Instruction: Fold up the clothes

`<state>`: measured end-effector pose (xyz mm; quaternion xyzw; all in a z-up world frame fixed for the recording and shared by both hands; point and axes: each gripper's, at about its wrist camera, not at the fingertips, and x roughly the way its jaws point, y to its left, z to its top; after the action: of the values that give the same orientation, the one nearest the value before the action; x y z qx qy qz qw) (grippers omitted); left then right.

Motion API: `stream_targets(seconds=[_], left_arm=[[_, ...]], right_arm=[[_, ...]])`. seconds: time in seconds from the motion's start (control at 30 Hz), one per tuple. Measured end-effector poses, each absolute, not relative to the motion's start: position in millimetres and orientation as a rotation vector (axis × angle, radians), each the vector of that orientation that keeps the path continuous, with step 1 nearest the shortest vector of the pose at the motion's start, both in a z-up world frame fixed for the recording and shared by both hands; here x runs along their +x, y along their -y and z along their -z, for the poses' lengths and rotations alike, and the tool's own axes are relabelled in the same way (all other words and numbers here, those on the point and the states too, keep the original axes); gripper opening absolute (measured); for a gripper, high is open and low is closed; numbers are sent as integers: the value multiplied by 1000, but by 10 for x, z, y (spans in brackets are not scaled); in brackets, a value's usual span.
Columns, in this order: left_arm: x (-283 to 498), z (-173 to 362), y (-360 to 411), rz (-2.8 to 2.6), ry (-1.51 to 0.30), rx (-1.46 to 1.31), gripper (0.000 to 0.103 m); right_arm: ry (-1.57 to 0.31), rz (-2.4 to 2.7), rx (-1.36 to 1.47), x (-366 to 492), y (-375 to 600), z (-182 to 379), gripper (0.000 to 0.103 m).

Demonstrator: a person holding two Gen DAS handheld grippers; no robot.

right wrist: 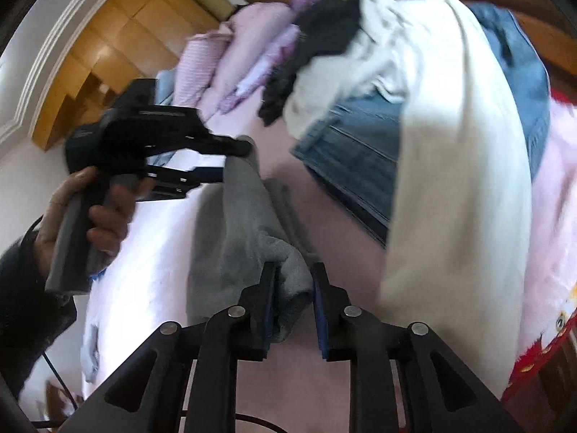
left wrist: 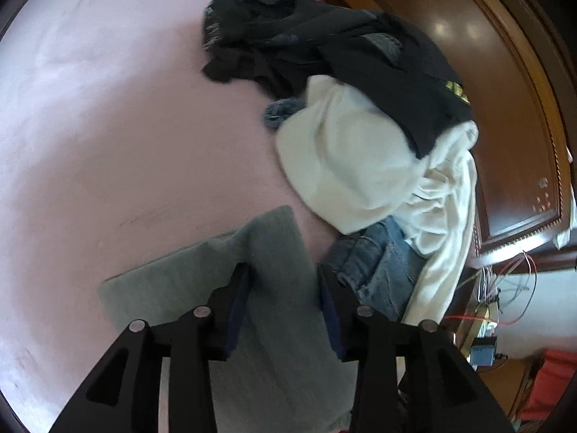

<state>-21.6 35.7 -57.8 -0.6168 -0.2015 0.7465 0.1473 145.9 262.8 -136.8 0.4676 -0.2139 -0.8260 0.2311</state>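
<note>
1. Far left, left wrist view: just the pink bed (left wrist: 108, 126), bare sheet, a few creases.
2. Next over, grey cloth (left wrist: 202, 270) lying flat on the bed, running under the left claw (left wrist: 282, 269).
3. Left claw spread wide, grey cloth showing in the gap, pads not pressing on anything.
4. Right of that, the unfolded pile: dark clothes (left wrist: 288, 36) at the top, white garment (left wrist: 342, 151) below them, jeans (left wrist: 375, 263) poking out underneath, just beside the grey cloth.
5. Far right edge, shiny wooden headboard (left wrist: 505, 90) right behind the pile.
6. Over to the right wrist view, pretty blurry: at the left, a hand (right wrist: 90, 209) wrapped round the left claw's handle, claw tips at the far end of the grey cloth.
7. Middle: same grey cloth bunched up lengthwise, near end sitting between the fingers of the right claw (right wrist: 293, 267).
8. Right claw partly spread, cloth against the left pad, looks like a sliver of gap at the right pad, so not really pinched.
9. Right side: jeans and white garment draped over the heap.
</note>
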Motion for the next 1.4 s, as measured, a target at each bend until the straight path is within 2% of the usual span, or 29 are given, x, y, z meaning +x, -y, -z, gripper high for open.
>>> stream_targets(seconds=[0.2, 0.3, 0.37, 0.7, 0.93, 1.1, 1.17, 1.3, 1.4], left_arm=[[139, -64, -30, -2284, 510, -1457, 35], [241, -123, -22, -2376, 257, -1431, 35], [212, 18, -113, -2368, 108, -1504, 35], [-45, 688, -977, -2232, -275, -1649, 36], [-57, 761, -957, -2242, -272, -1643, 37], [8, 547, -783, -2241, -164, -1603, 37], [78, 355, -571, -2265, -78, -1561, 37], [222, 43, 107, -2299, 227, -1499, 37], [318, 71, 439, -2303, 411, -1515, 37]], right_arm=[[549, 2395, 1201, 1586, -2714, 1219, 27], [520, 2327, 1148, 1576, -2541, 1134, 27], [474, 2270, 1135, 1621, -2346, 1072, 26], [494, 2247, 1372, 1319, -2199, 1555, 26], [465, 2249, 1410, 1223, -2151, 1692, 25], [386, 2248, 1435, 1128, -2051, 1691, 25], [340, 2249, 1447, 1108, -2018, 1665, 25], [353, 2247, 1471, 1072, -2024, 1656, 25], [341, 2246, 1479, 1044, -2023, 1653, 25]])
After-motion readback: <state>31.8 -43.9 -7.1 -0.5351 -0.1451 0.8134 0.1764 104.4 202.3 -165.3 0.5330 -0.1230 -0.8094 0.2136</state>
